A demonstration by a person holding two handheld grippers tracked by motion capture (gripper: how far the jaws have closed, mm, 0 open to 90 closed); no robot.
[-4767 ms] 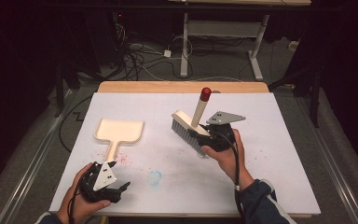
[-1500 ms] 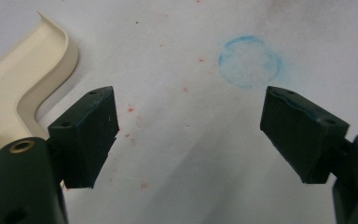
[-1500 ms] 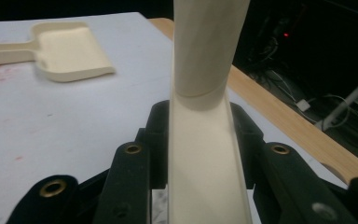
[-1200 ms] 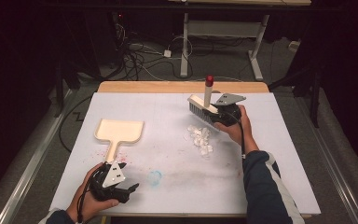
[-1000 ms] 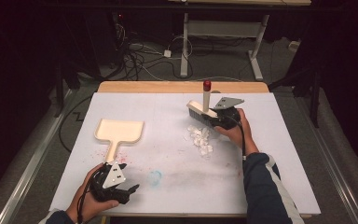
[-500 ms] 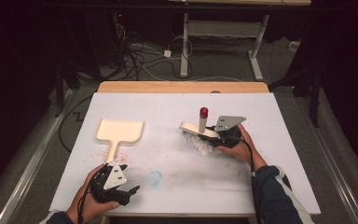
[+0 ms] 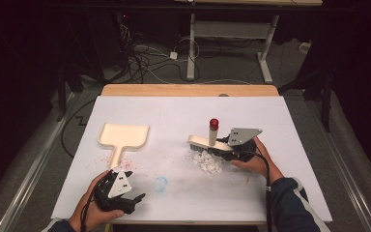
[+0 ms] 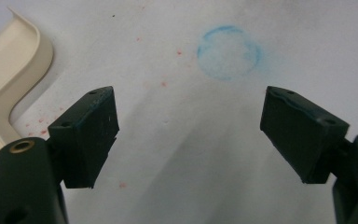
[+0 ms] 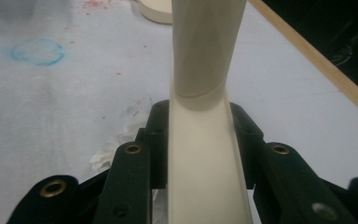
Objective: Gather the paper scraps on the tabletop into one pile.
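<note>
Dark floor with loose cables (image 7: 145,58) and a metal frame leg (image 7: 191,46) surrounds the white tabletop (image 7: 174,116), which has a wooden strip (image 7: 188,90) along its far edge.

Left claw (image 7: 125,195): held in the person's left hand (image 7: 89,210) at the near left corner of the tabletop. In the left gripper view the left claw (image 8: 189,135) has its jaws spread wide with nothing between them. Beyond the jaws lies a faint blue ring stain (image 8: 228,51), with scattered red specks (image 8: 163,84) on the surface. The curved rim of the cream dustpan (image 8: 14,79) enters at the left of that view.

Right claw (image 7: 222,145): held in the person's right hand (image 7: 253,162) right of centre. In the right gripper view the right claw (image 9: 198,154) has its jaws closed against both sides of the cream brush (image 9: 205,93) handle. In the high view the brush (image 7: 210,140) sits with its bristle head low to the tabletop and its red-tipped handle end pointing up.

A heap of white scraps (image 7: 207,162) lies just in front of the bristle head. Whether bristles touch the heap cannot be determined.

The dustpan (image 7: 123,137) lies flat on the left half of the tabletop, handle pointing toward the person, well apart from the brush. Red specks (image 7: 121,162) lie around its handle, and the blue ring stain (image 7: 160,183) sits between the two claws.
</note>
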